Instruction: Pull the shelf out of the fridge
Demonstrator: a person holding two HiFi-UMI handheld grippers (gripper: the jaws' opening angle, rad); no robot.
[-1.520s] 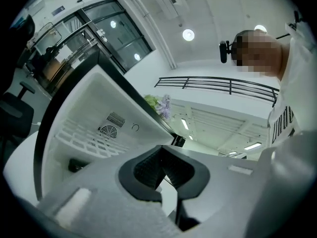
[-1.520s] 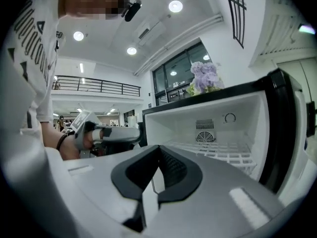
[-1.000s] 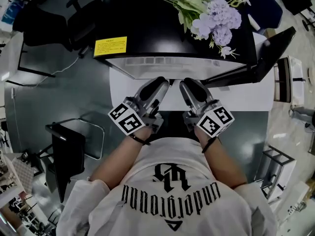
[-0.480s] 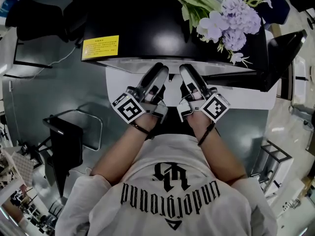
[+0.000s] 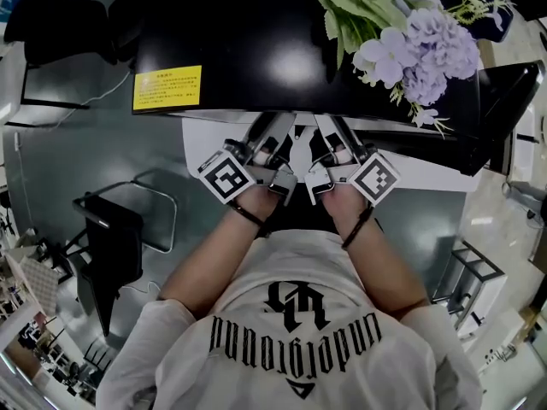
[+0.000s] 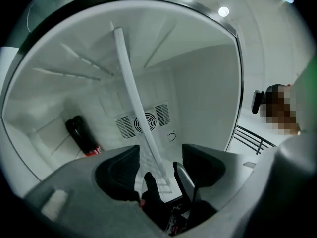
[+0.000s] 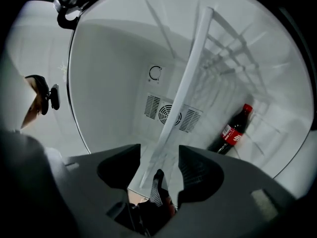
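Observation:
The shelf's white front edge (image 6: 130, 83) runs as a long strip across the fridge's white inside (image 6: 198, 93) and passes between the jaws of my left gripper (image 6: 161, 155). That same white front edge (image 7: 190, 68) passes between the jaws of my right gripper (image 7: 158, 155). Both pairs of jaws are opening; the pads stand off the strip on either side. In the head view, the left gripper (image 5: 272, 139) and right gripper (image 5: 332, 139) reach side by side under the fridge's black top (image 5: 273, 58), their tips hidden.
A cola bottle (image 6: 83, 135) (image 7: 233, 130) lies at the fridge's back, beside a fan vent (image 6: 143, 120). Purple flowers (image 5: 410, 37) lie on the fridge top. The open black door (image 5: 500, 92) stands at the right. A dark chair (image 5: 111, 246) is at the left.
Both grippers have pushed further forward under the fridge top, and their jaws have spread apart from the shelf edge.

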